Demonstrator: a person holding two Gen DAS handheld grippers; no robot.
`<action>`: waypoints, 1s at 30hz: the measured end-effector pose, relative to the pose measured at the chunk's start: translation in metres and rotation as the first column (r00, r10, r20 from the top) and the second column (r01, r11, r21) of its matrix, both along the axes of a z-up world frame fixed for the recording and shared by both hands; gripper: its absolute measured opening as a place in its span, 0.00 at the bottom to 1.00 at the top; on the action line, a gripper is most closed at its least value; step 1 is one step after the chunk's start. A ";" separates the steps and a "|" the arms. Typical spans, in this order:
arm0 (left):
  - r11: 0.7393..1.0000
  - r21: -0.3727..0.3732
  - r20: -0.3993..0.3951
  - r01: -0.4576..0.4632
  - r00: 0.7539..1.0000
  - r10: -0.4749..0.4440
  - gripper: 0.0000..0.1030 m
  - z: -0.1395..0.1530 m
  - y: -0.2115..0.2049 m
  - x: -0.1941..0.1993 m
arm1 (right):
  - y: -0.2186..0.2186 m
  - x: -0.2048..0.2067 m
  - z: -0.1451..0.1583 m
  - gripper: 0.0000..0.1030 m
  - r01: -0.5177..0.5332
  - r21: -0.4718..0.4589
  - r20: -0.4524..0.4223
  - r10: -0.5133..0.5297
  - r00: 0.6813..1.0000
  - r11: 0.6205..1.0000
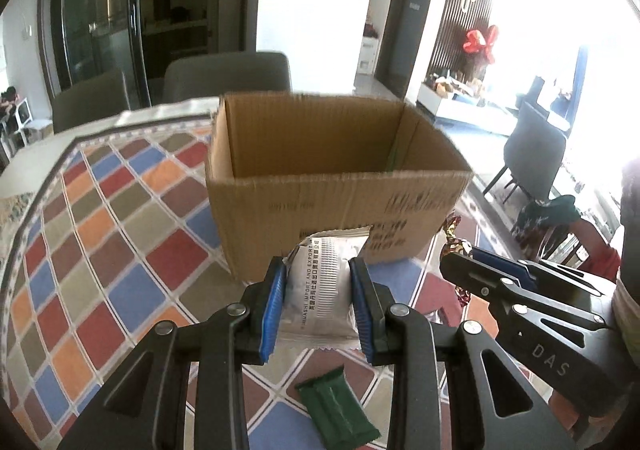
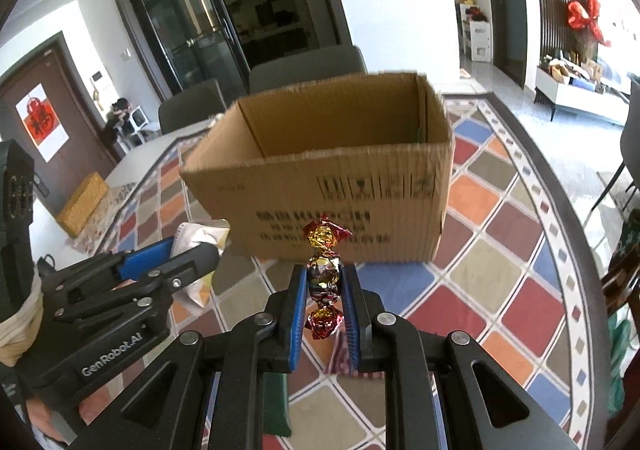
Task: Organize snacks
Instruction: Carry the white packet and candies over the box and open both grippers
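An open cardboard box (image 1: 320, 185) stands on the patterned tablecloth; it also shows in the right wrist view (image 2: 340, 185). My left gripper (image 1: 320, 282) is shut on a silver snack packet (image 1: 320, 290), held above the table in front of the box. My right gripper (image 2: 325, 290) is shut on a string of foil-wrapped candies (image 2: 325, 274), red and gold, also in front of the box. The right gripper shows in the left wrist view (image 1: 480, 266), and the left gripper with its packet shows in the right wrist view (image 2: 176, 258).
A dark green snack packet (image 1: 336, 410) lies on the tablecloth below the left gripper. Another wrapped snack (image 2: 344, 360) lies under the right gripper. Grey chairs (image 1: 228, 77) stand behind the table. The table's edge curves on the right (image 2: 560, 209).
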State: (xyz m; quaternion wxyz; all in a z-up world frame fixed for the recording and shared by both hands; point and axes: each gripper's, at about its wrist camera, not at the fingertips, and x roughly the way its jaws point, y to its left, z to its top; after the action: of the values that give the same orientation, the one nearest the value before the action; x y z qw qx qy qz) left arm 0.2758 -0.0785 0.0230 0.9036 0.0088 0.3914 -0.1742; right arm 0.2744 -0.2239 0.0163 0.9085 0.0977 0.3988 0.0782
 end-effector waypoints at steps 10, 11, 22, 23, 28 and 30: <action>1.000 -0.016 0.084 -0.004 0.996 0.006 0.31 0.041 0.000 0.016 | 0.002 0.013 0.043 0.18 -0.009 -0.016 0.098 0.010 0.995 1.000; 1.000 -0.017 0.088 -0.006 0.996 0.007 0.31 0.043 0.000 0.019 | 0.002 0.016 0.046 0.18 -0.012 -0.018 0.104 0.014 0.995 1.000; 1.000 -0.007 0.092 -0.012 0.996 0.013 0.31 0.056 -0.002 0.055 | 0.003 0.050 0.066 0.18 -0.025 -0.052 0.117 0.031 0.993 0.998; 1.000 -0.009 0.085 -0.012 0.996 0.013 0.31 0.055 -0.002 0.058 | 0.003 0.054 0.067 0.18 -0.026 -0.061 0.118 0.033 0.992 0.998; 1.000 -0.016 0.048 -0.011 0.999 0.012 0.31 0.051 -0.003 0.079 | 0.005 0.070 0.072 0.18 -0.037 -0.083 0.107 0.046 0.993 0.996; 1.000 -0.015 0.040 -0.014 0.999 0.015 0.31 0.051 -0.004 0.086 | 0.005 0.078 0.074 0.18 -0.040 -0.092 0.102 0.049 0.994 0.995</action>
State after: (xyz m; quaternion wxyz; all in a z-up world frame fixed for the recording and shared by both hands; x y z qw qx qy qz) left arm 0.3618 -0.0830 0.0736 0.9125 0.0031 0.3720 -0.1703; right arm 0.3523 -0.2189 0.0901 0.9296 0.0438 0.3559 0.0856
